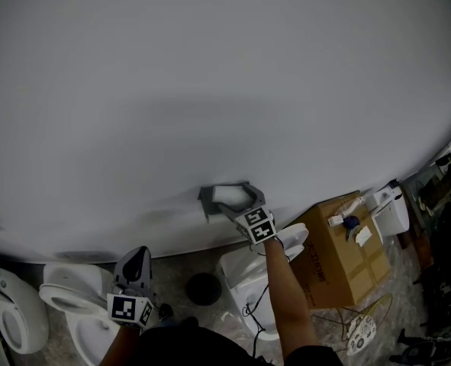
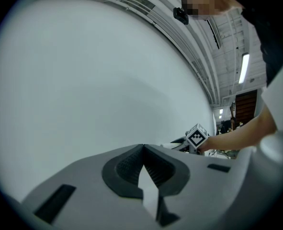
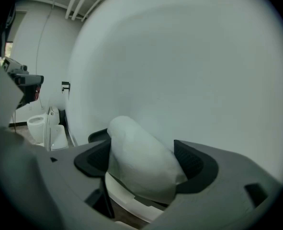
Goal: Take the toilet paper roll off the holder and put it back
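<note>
The white toilet paper roll (image 3: 136,147) sits between the dark pads of my right gripper (image 3: 145,164), squeezed out of round, with both pads against its sides. In the head view that gripper (image 1: 225,201) is held up against the white wall (image 1: 225,90), the roll (image 1: 230,194) showing pale between its fingers. A dark piece (image 3: 96,135) shows behind the left jaw; I cannot tell whether it is the holder. My left gripper (image 1: 136,259) hangs lower left, away from the roll. Its jaws meet at the tips with nothing in them (image 2: 142,150).
Two white toilets (image 1: 69,296) (image 1: 11,311) stand on the floor at the lower left. A white fixture (image 1: 244,277) is below the right arm, a cardboard box (image 1: 339,254) to its right. A black round thing (image 1: 204,288) lies on the floor.
</note>
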Demonstrator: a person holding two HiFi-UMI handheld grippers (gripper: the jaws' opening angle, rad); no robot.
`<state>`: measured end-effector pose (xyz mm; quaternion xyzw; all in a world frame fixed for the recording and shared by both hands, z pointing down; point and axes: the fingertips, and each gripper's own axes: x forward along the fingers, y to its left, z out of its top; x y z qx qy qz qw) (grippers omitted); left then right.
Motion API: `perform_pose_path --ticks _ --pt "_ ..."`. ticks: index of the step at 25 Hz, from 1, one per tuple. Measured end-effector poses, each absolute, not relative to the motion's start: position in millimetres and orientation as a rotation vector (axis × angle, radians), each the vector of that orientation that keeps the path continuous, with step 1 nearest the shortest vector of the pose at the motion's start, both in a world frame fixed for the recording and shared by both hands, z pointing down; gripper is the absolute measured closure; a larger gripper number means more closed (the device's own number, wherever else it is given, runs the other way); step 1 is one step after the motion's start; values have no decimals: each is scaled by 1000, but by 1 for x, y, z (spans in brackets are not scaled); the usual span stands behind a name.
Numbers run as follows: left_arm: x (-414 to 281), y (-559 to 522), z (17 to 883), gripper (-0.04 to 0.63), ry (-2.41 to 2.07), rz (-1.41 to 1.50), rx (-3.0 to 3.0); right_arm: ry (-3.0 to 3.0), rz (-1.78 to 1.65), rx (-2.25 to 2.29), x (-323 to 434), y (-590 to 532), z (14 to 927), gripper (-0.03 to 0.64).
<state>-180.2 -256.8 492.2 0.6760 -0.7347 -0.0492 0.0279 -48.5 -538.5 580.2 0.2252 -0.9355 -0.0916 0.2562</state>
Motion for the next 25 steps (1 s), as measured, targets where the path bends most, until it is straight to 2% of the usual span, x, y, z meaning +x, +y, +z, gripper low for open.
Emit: perform_pose_path --ticks 7,25 --pt "-180 -255 491 592 -2268 -154 2094 -2526 -291 629 -49 -533 578 238" --pt "-182 -247 487 592 -2271 -158 2104 -2528 -296 666 -44 -522 563 241"
